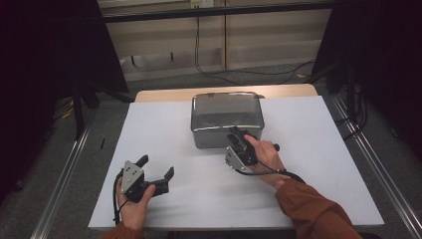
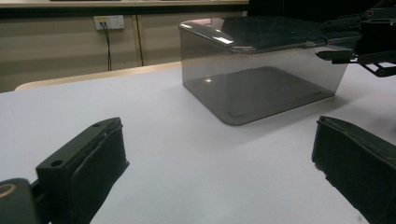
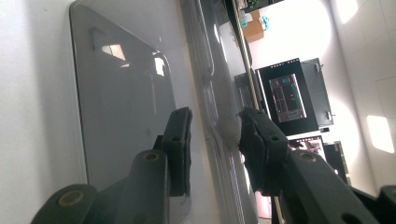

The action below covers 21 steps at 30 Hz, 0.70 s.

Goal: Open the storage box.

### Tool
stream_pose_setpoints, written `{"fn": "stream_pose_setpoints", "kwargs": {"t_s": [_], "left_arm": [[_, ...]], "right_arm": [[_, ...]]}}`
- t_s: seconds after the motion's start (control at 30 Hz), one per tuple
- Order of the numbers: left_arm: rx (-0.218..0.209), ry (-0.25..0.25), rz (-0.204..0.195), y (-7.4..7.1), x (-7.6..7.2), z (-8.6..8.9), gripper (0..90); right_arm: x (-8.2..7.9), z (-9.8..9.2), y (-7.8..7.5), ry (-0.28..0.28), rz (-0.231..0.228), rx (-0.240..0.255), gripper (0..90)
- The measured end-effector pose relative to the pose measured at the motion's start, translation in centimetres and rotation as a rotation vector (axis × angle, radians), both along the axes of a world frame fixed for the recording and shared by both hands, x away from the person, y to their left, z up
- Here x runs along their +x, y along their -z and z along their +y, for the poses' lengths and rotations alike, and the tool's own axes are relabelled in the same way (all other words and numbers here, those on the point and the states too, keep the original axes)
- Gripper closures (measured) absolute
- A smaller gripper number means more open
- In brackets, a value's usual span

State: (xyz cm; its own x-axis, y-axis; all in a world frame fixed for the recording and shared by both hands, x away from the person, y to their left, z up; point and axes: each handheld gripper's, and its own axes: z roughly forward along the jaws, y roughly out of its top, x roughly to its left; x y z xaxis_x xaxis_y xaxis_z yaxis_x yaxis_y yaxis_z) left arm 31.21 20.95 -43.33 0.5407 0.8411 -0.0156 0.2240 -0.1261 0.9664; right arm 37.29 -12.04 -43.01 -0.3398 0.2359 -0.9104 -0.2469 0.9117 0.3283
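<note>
The right gripper [image 1: 238, 138] has its fingers [image 3: 180, 140] set astride the near rim of the box's lid [image 3: 210, 93], one below the rim and one above; a gap remains on either side, so the fingers are released, not yet grasping. The left gripper [image 1: 155, 173] rests on the surface [image 1: 164, 149] near the front left, fingers [image 2: 84, 168] spread wide and released, holding nothing. The smoked transparent box [image 1: 226, 119] stands at the centre rear of the white surface, lid seated.

Step in hand, as judged: securing the lid rim for lifting. The next move calls for closing the fingers fully onto the rim, then raising the lid evenly; the left gripper may need to steady the box.
</note>
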Motion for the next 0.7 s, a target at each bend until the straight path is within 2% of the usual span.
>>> {"fn": "stream_pose_setpoints", "kwargs": {"t_s": [0.13, 0.27, 0.33, 0.37, 0.53, 0.7], "left_arm": [[0.001, 0.000, 0.000, 0.01, 0.01, -0.05, 2.6], [-0.001, 0.008, 0.004, 0.05, 0.01, -0.19, 2.6], [-0.002, 0.008, 0.003, 0.05, 0.02, -0.21, 2.6], [-0.001, 0.007, 0.002, 0.05, 0.02, -0.20, 2.6], [0.016, 0.009, 0.008, 0.10, 0.06, -0.15, 2.6], [0.021, 0.031, 0.017, 0.17, 0.20, -0.38, 2.6]], "right_arm": [[-0.13, 0.20, -0.04, -0.009, -0.021, -0.031, 69.1], [-0.05, 0.37, -0.42, -0.015, -0.011, -0.024, 73.8], [-0.07, 0.40, -0.37, -0.016, -0.016, -0.030, 74.1], [-0.14, 0.46, -0.32, -0.020, -0.029, -0.050, 75.0], [-0.10, 0.46, -0.49, -0.024, -0.022, -0.052, 75.4], [-0.13, 0.45, -0.54, -0.024, -0.030, -0.058, 75.9]]}}
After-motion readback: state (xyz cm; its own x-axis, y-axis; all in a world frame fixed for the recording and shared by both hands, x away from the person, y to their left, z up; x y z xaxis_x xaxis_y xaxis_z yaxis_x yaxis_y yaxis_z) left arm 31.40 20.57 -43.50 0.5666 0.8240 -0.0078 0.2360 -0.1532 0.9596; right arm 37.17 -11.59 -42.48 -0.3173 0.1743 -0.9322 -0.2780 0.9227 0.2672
